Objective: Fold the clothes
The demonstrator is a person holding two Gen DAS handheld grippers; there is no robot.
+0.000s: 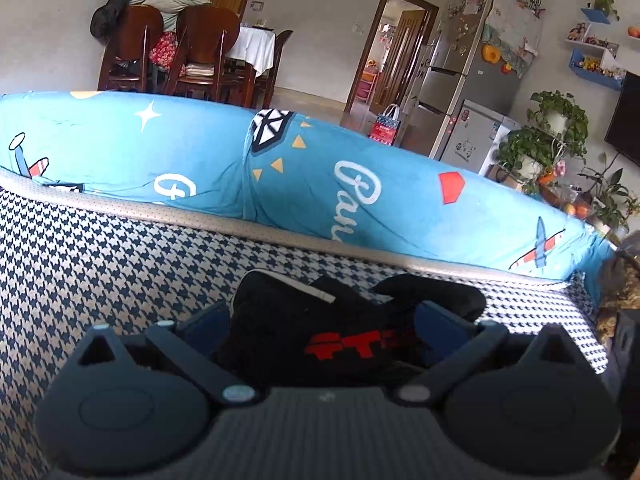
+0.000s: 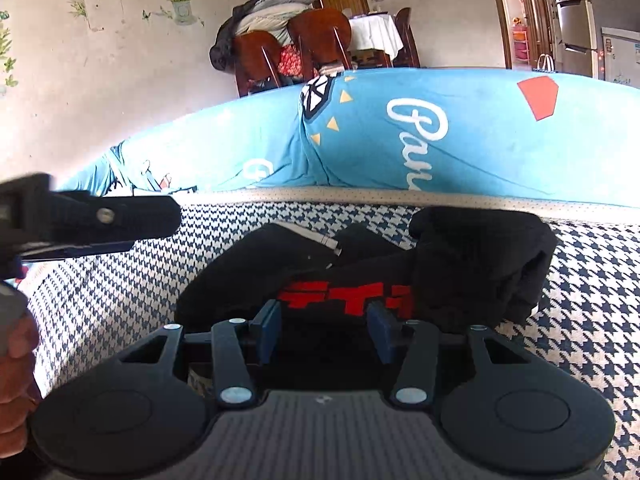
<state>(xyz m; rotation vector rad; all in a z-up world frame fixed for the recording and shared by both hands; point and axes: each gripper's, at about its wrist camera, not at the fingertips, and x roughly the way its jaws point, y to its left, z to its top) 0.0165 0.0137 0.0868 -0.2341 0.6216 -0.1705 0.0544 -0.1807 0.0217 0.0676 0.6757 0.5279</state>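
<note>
Right wrist: hand-held gripper (image 2: 326, 330) level, agape.

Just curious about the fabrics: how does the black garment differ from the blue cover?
The black garment is dark with red print; the blue cover is bright, with white lettering. The garment lies bunched on the checked seat; the cover is stretched over a cushion. Both are printed fabric.

Black garment (image 2: 460, 264) shows a red block print and a thin white stripe. Beneath it, the cover (image 1: 100, 264) is navy-and-cream houndstooth. The cushion (image 1: 360, 184) behind is bright blue with white lettering, yellow triangles, a red patch.
</note>
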